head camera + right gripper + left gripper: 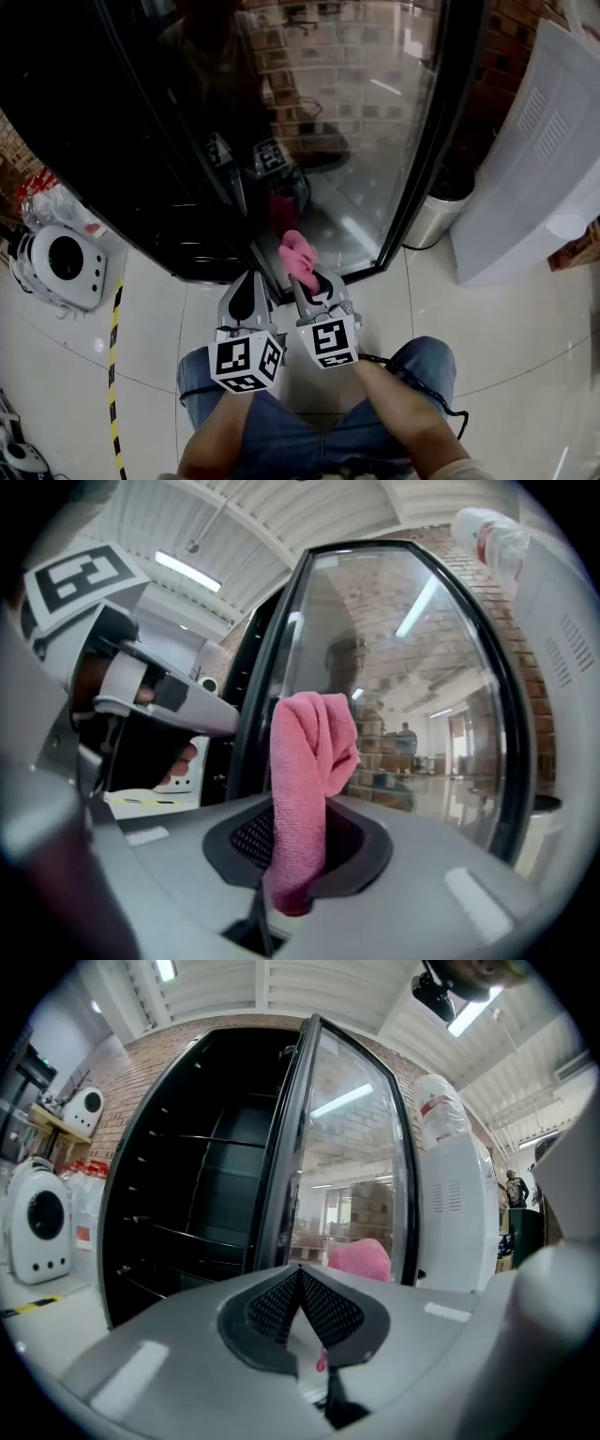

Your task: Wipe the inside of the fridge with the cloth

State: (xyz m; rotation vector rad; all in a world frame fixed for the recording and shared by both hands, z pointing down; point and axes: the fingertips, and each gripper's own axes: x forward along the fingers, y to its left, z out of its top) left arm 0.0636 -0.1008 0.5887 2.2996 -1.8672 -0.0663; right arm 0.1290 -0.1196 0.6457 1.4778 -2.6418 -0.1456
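Observation:
A black fridge (159, 178) stands before me with its glass door (375, 122) swung open. Its dark inside with wire shelves (197, 1194) shows in the left gripper view. My right gripper (309, 281) is shut on a pink cloth (298, 253), which sticks up between the jaws (305, 789). The cloth sits close to the door's lower edge. My left gripper (251, 286) is beside the right one, jaws shut and holding nothing (302, 1279). The pink cloth (361, 1260) shows just past its tip.
A white appliance (539, 159) stands at the right, with a steel bin (439, 211) beside the door. A white round-faced device (58, 267) sits on the tiled floor at left, near yellow-black tape (114, 366). The person's knees (319, 422) are below.

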